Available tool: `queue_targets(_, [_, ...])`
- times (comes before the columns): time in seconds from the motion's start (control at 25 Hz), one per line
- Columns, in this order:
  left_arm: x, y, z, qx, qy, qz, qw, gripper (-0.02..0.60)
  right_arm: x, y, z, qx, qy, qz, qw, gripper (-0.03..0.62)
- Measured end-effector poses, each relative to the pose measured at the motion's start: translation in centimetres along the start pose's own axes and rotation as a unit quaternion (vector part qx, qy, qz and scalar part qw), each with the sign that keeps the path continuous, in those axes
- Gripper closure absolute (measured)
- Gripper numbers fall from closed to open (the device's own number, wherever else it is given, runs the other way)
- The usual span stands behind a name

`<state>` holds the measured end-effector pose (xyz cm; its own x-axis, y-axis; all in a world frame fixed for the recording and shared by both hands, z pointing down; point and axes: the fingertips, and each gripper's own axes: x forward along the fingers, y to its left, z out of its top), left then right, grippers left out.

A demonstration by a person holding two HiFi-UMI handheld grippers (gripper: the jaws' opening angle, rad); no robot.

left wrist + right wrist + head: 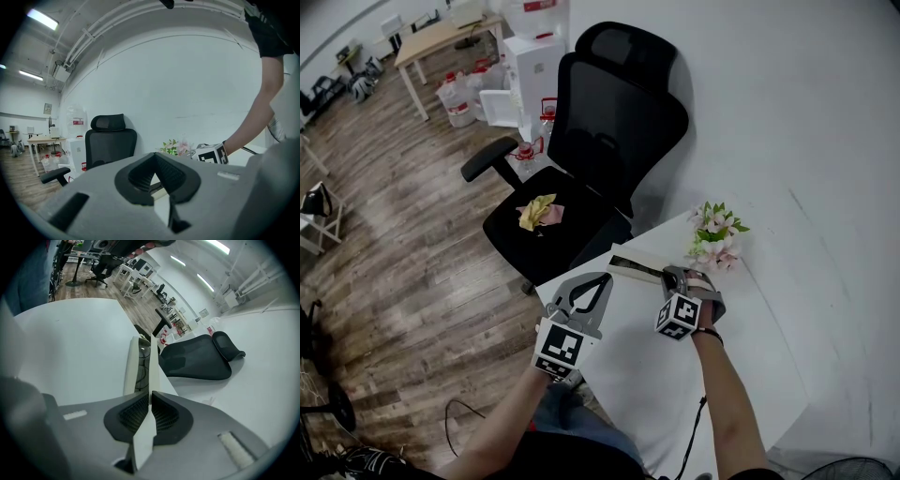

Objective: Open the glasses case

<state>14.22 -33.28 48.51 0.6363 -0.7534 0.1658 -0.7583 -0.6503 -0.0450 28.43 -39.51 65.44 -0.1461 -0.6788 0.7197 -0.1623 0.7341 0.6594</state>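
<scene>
At the white table's (675, 394) far edge, right gripper (673, 275) is pinching the flat white glasses case's (637, 265) likely stiff, light lid edge (152, 376); left gripper (591, 292) idling open, empty.

We're seeing a smooth matt table (647, 375), a matt glasses case (636, 266) on it, a mesh-cloth chair (619, 131) beside it, wood-plank floor (403, 244) under it.

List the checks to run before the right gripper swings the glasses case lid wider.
1. Right gripper clamped on the lid: ok.
2. Lid parted from the case base: ok, dark gap between them.
3. Left gripper steadying the case base: not ok, open, empty, off the case.
4. Flowers clear of the lid: ok, standing apart.
5. Case well in from the table edge: not ok, it lies close to the edge.
</scene>
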Motion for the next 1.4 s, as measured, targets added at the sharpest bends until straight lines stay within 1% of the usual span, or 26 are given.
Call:
queue_targets(0.28, [-0.4,0.2,-0.3,0.000,0.002,0.002,1.0000,0.574,0.6,-2.0,-0.1,0.030,0.013,-0.025,0.999,0.591])
queue_targets(0.76, [-1.5,1.3,-0.6,-0.004,0.006,0.015,0.9999,0.574,1.9,-4.2,-0.3,0.089,0.045,-0.069,0.993,0.579])
queue_targets(0.92, [-1.8,1.3,-0.6,-0.003,0.007,0.018,0.9998,0.574,2.1,-4.8,-0.2,0.097,0.044,-0.069,0.992,0.560])
queue_targets(1.0, [-1.9,1.3,-0.5,-0.003,0.007,0.019,0.9998,0.574,2.2,-4.7,-0.1,0.096,0.041,-0.064,0.992,0.517])
queue_targets(1.16, [-2.1,1.3,-0.4,0.000,0.003,0.019,0.9998,0.574,1.8,-4.4,0.0,0.091,0.036,-0.060,0.993,0.514])
queue_targets(1.4, [-2.1,0.7,0.0,0.002,-0.004,0.013,0.9999,0.574,0.3,-4.7,-0.1,0.100,0.027,-0.070,0.992,0.514])
